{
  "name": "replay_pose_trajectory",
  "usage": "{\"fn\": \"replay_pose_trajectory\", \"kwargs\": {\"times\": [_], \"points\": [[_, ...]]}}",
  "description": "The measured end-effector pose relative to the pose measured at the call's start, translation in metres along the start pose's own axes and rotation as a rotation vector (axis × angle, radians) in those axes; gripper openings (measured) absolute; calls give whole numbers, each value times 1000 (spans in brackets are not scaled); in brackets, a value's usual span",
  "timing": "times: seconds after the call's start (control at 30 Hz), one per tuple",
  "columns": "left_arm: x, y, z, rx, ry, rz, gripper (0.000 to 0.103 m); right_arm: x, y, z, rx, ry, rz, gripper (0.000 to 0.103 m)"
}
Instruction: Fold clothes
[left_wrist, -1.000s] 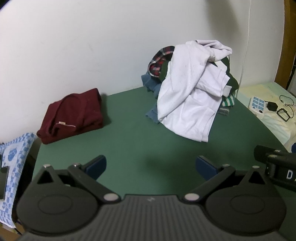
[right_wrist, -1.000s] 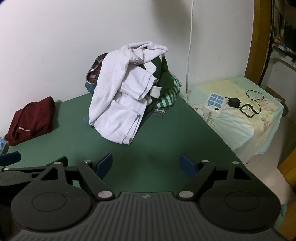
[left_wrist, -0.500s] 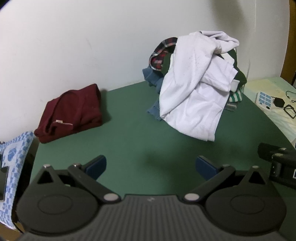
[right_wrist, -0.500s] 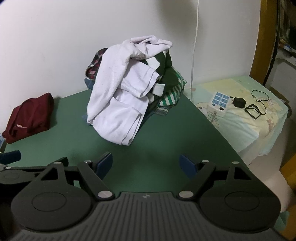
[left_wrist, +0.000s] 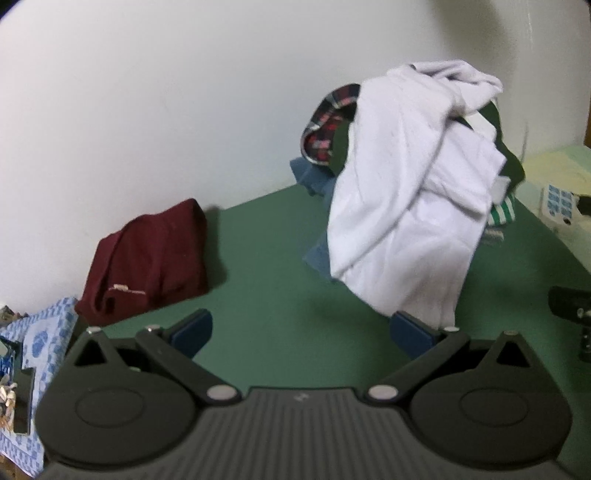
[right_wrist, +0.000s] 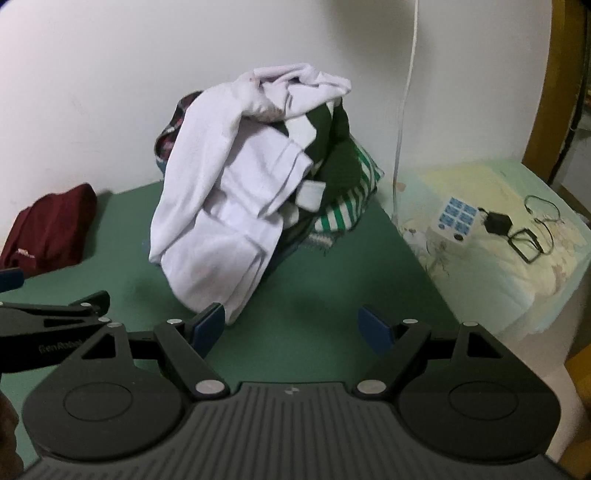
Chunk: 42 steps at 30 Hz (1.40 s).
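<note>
Right wrist: crumpled white shirt (right_wrist: 221, 221) tops heap.

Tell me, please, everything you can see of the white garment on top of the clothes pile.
The white garment looks like soft cotton, crumpled and unfolded. It drapes over the top and front of the clothes pile, bunched at the peak, its lower edge resting on the green table. It lies against dark green and green-striped clothes, with plaid fabric behind. Both the left gripper and the right gripper are open and not holding it.
</note>
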<state>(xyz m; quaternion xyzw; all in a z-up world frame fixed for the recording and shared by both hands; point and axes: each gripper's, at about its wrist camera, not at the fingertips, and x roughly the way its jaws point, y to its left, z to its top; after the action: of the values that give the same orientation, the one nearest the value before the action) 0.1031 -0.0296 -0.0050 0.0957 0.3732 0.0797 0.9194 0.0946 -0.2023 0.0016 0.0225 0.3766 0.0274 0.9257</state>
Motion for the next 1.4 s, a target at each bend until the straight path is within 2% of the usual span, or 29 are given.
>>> {"fn": "replay_pose_trajectory", "kwargs": {"times": [0.13,0.4,0.47,0.53,0.63,0.73,0.77,0.8,0.83,0.9,0.97,1.0,1.07,1.1,1.2,1.27,1.33,1.37,1.4], "points": [[6,-4,13,-15,-23,-17,103,9,-8,18,-17,-18,34,82],[44,-24,29,116,-39,-64,102,46,-19,83,-65,-92,72,82],[53,-28,32,120,-26,-66,101,60,-22,100,-35,-113,101,81],[61,-33,35,120,-22,-73,101,70,-25,116,28,-131,167,81],[70,-49,40,153,-51,-56,101,89,-20,137,108,-113,249,80],[87,-65,46,192,-47,-33,97,113,-8,150,115,-88,269,76],[94,-68,49,195,-35,-27,93,121,-4,154,114,-79,269,55],[102,-71,51,196,-22,-21,83,124,-3,154,118,-75,276,10],[110,-71,53,182,-3,-13,75,125,-5,154,126,-74,290,11],[123,-67,57,138,43,-24,36,120,-8,150,125,-92,320,10],[132,-58,60,65,77,-53,19,101,-11,142,86,-159,358,8],[130,-55,60,42,65,-51,10,90,-12,135,69,-191,382,4],[126,-50,61,-3,41,-47,4,69,-15,121,40,-255,433,0],[122,-49,60,-15,34,-37,0,60,-17,114,39,-279,463,0],[104,-42,55,-74,-5,-51,0,32,-24,91,37,-359,535,0],[92,-38,51,-92,-33,-57,0,20,-24,82,13,-389,523,0],[88,-39,50,-83,-44,-52,0,27,-21,78,4,-355,479,3],[87,-40,47,-69,-43,-43,0,35,-18,77,9,-333,437,23],[84,-41,45,-60,-41,-44,2,45,-15,77,17,-309,382,52]]}}
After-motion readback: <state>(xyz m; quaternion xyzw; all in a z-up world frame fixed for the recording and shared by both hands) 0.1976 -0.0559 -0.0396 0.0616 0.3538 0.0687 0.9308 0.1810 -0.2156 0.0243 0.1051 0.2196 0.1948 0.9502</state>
